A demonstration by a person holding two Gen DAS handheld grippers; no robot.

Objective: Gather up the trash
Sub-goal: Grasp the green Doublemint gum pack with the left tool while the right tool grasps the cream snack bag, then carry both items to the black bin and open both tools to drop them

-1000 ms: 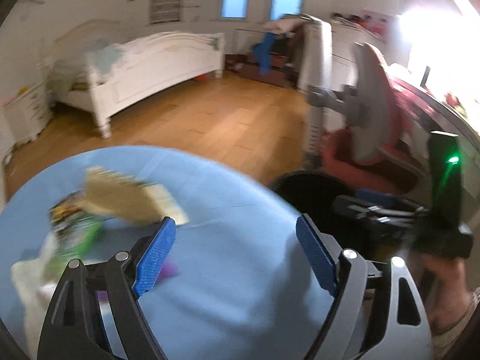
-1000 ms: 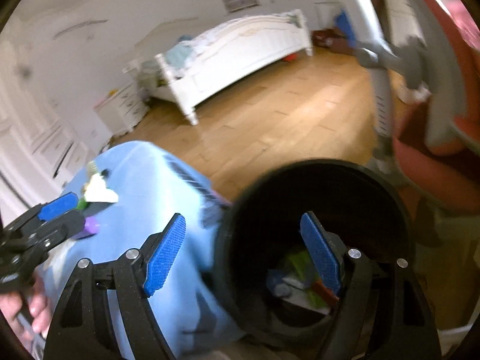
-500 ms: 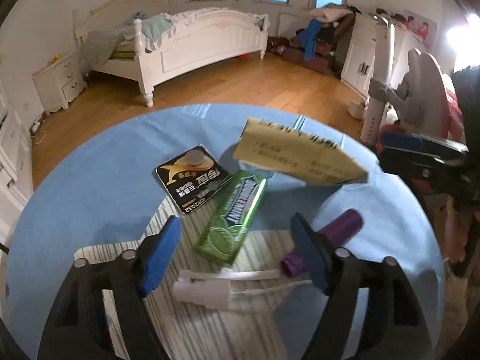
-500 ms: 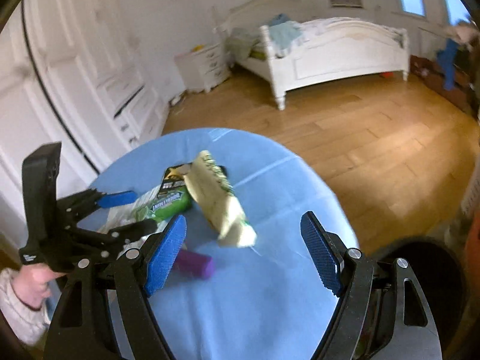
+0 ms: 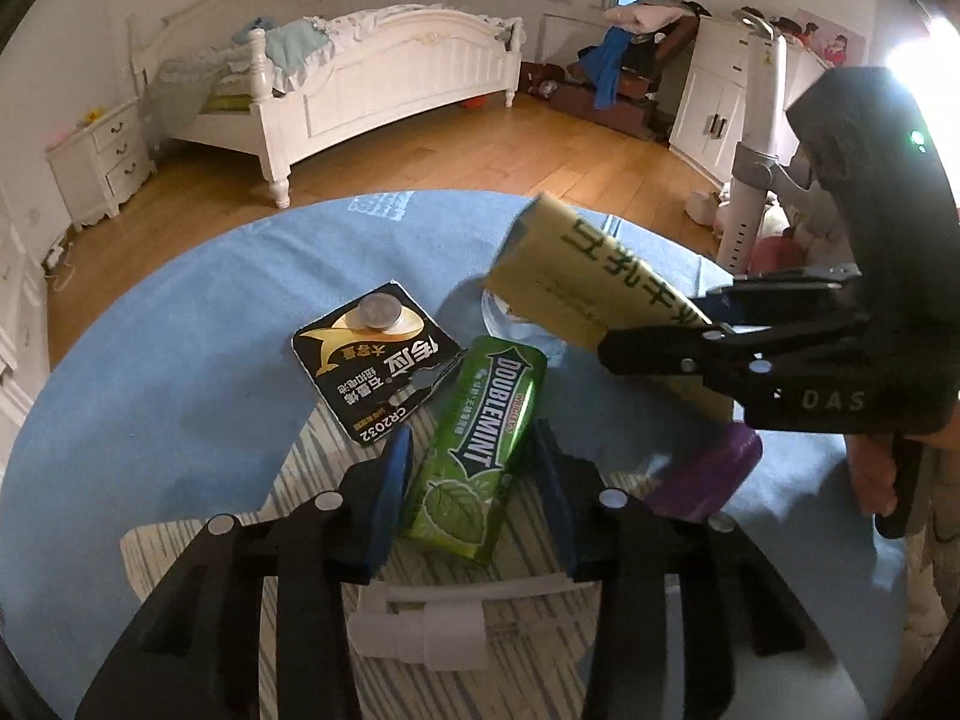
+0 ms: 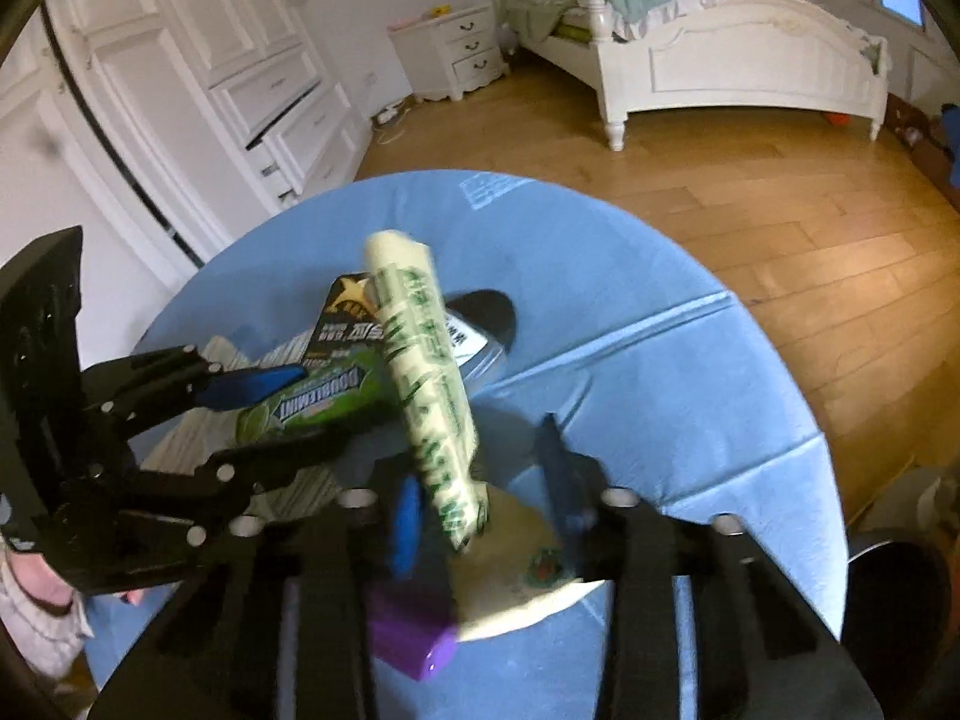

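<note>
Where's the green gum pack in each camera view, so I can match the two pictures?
Left wrist view: the gum pack lies low in the middle, between the left gripper's jaws.
Right wrist view: it sits left of centre, between the left gripper's jaws, which come in from the left.
Shared landmark: the black battery card beside it, partly hidden in the right view.
</note>
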